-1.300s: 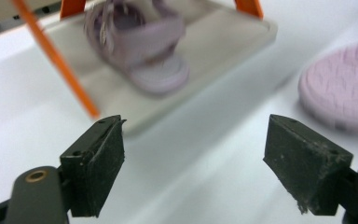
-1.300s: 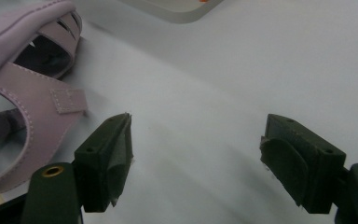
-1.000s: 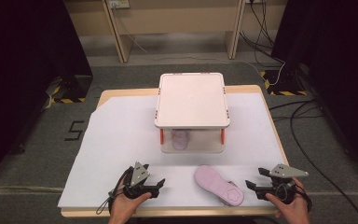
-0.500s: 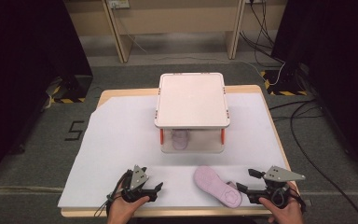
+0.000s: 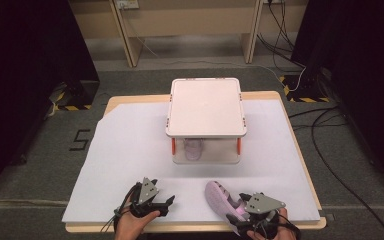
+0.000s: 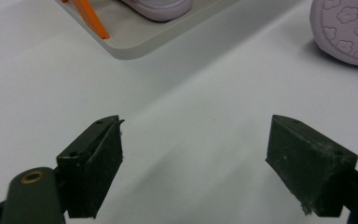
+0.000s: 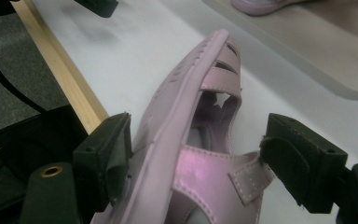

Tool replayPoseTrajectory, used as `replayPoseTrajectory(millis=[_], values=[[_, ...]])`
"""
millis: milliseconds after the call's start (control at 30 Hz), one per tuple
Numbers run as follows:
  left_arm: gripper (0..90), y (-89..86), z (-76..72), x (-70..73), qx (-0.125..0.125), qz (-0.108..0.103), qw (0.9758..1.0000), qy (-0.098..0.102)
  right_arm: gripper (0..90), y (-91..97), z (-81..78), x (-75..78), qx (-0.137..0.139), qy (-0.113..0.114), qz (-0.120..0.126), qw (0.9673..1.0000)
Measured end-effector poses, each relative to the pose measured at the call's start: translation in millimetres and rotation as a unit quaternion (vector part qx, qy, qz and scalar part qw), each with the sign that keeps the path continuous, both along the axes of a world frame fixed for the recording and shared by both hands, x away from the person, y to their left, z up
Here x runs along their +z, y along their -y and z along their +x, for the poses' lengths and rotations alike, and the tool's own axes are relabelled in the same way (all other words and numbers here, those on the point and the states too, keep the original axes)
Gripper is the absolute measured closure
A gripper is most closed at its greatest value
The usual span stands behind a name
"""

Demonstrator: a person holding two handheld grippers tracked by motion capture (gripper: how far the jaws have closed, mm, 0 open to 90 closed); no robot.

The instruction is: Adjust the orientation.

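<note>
A pink child's sandal lies on its side on the white sheet near the table's front edge. My right gripper straddles it at the heel end. In the right gripper view the sandal sits between the wide-apart jaws of the right gripper, sole toward the left pad and strap toward the right pad. The jaws have just opened a little further. My left gripper rests open on the sheet to the left, and in its own view the left gripper holds nothing. A second pink sandal stands on the lower tray of a small stand.
The stand has a white top, orange posts and a grey base tray. The wooden table edge runs close beside my right gripper. Cables trail over the floor at the right, and dark curtains flank the table.
My right gripper has moved left along the front edge until its jaws came around the sandal. The left gripper and the sandal have stayed in place.
</note>
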State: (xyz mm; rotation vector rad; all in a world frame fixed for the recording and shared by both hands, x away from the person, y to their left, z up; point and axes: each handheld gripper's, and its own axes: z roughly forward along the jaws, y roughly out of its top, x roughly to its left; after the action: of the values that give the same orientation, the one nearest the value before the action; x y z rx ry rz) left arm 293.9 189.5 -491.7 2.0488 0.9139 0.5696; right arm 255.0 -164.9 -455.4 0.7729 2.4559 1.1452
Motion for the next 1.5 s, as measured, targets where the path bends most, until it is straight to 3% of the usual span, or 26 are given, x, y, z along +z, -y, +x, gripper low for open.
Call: replayPoseTrajectory(millis=[100, 233, 300, 333, 400, 567, 767, 933, 1067, 1167, 1267, 1500], values=[[18.2, 0.1, 0.7, -0.7, 0.001, -0.002, 1.0000, -0.002, 24.6, 0.0, 4.2, 0.1, -0.003, -0.013, 0.003, 0.9999], [18.4, 0.7, 1.0, -0.8, 0.002, -0.001, 1.0000, -0.003, 27.0, -4.3, 9.0, -0.5, 0.022, -0.016, -0.005, 0.9996], [18.5, 0.5, 0.9, -0.6, 0.001, 0.000, 1.0000, -0.003, 44.3, -7.8, 11.3, 0.2, 0.044, -0.024, -0.009, 0.9987], [18.5, 0.3, 1.1, -0.8, 0.002, -0.001, 1.0000, -0.004, 45.3, -10.2, 12.3, -0.5, 0.057, -0.028, -0.005, 0.9979], [18.5, 0.3, 1.5, -1.3, 0.002, -0.002, 1.0000, -0.004, 48.6, -16.2, 13.1, -0.6, 0.071, -0.043, -0.024, 0.9962], [18.5, 0.8, 1.2, -1.4, 0.000, -0.001, 1.0000, -0.005, 59.1, -24.6, 15.2, 0.6, 0.082, -0.065, -0.038, 0.9939], [18.9, 0.6, 1.6, -0.5, -0.001, -0.001, 1.0000, -0.004, 65.3, -24.1, 12.0, 7.3, 0.083, -0.031, -0.060, 0.9943], [19.0, 0.6, 1.0, -0.2, -0.001, -0.002, 1.0000, -0.003, 69.1, -4.2, 22.3, 18.6, 0.050, 0.006, -0.085, 0.9951], [19.0, -0.1, 1.5, 0.1, 0.000, -0.001, 1.0000, -0.002, 69.5, 15.1, 37.7, 19.7, 0.004, 0.045, -0.135, 0.9898], [19.0, 0.9, 1.8, -0.5, -0.001, -0.001, 1.0000, -0.004, 72.1, 29.4, 50.5, 16.5, -0.016, 0.040, -0.142, 0.9889], [19.0, 2.1, 2.3, -0.5, -0.003, 0.000, 1.0000, -0.003, 77.0, 35.0, 56.6, 11.3, -0.011, 0.034, -0.137, 0.9899], [19.0, 1.3, 2.1, -1.2, -0.006, 0.009, 0.9999, -0.006, 76.0, 28.5, 50.3, 9.7, 0.003, 0.029, -0.137, 0.9901]])
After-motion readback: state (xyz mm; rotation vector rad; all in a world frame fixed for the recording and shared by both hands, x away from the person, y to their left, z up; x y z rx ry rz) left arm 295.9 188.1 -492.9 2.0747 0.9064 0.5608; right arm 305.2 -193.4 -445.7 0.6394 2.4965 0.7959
